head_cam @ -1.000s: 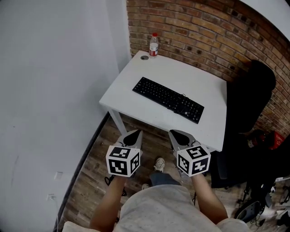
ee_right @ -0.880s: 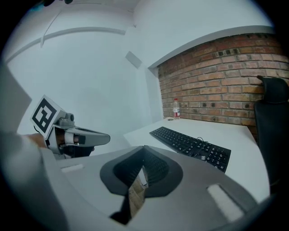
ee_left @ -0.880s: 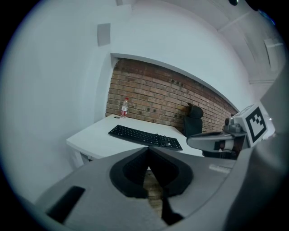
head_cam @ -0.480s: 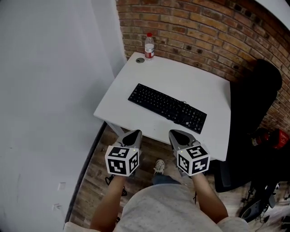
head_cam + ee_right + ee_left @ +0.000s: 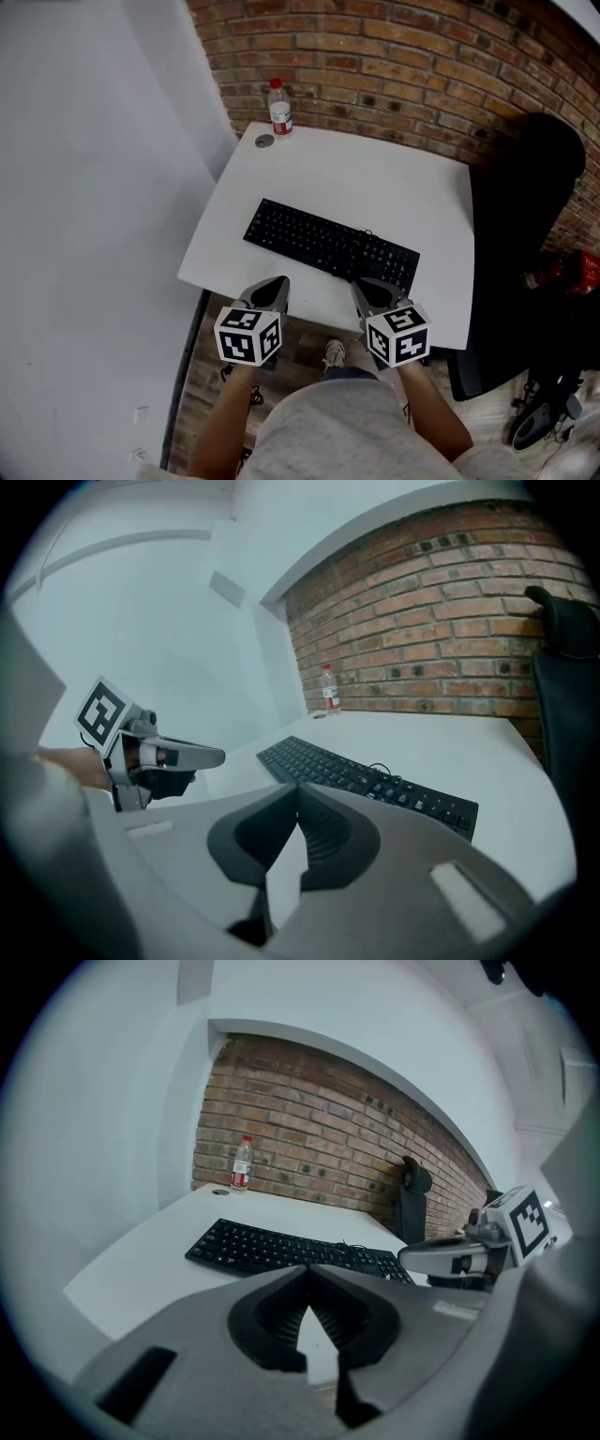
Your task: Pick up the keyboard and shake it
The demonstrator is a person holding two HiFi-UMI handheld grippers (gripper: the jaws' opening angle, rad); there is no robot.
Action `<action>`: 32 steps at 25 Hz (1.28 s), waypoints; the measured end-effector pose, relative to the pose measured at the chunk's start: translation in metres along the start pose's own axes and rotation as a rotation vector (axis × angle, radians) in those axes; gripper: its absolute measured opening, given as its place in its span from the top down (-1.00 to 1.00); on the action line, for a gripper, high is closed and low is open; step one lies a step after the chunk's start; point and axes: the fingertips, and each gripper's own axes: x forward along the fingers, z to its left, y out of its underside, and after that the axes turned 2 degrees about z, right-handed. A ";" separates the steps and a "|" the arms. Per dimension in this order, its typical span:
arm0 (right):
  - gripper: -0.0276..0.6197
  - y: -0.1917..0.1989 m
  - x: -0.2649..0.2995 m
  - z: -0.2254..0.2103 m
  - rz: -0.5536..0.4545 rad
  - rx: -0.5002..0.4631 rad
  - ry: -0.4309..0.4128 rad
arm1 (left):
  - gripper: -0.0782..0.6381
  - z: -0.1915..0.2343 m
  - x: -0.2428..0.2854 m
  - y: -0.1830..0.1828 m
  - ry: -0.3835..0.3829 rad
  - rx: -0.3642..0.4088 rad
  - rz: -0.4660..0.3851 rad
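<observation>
A black keyboard (image 5: 330, 247) lies slantwise on the white table (image 5: 394, 187), its thin cable curled on top near the right end. It also shows in the left gripper view (image 5: 291, 1249) and the right gripper view (image 5: 366, 778). My left gripper (image 5: 274, 290) hovers at the table's near edge, short of the keyboard's left half, jaws shut and empty. My right gripper (image 5: 367, 291) is shut too, just before the keyboard's right end. Neither one touches the keyboard.
A plastic water bottle (image 5: 279, 109) and a small round cap (image 5: 264, 142) stand at the table's far left corner against the brick wall. A black office chair (image 5: 525, 216) is to the right of the table. Wooden floor lies below.
The view has moved toward the table. Both grippers now reach its near edge, close to the keyboard, where a second ago they hung over the floor. Both jaws stayed shut.
</observation>
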 end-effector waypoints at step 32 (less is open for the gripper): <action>0.34 0.025 0.000 -0.163 0.079 0.296 0.327 | 0.13 0.107 0.132 -0.053 0.126 0.090 0.246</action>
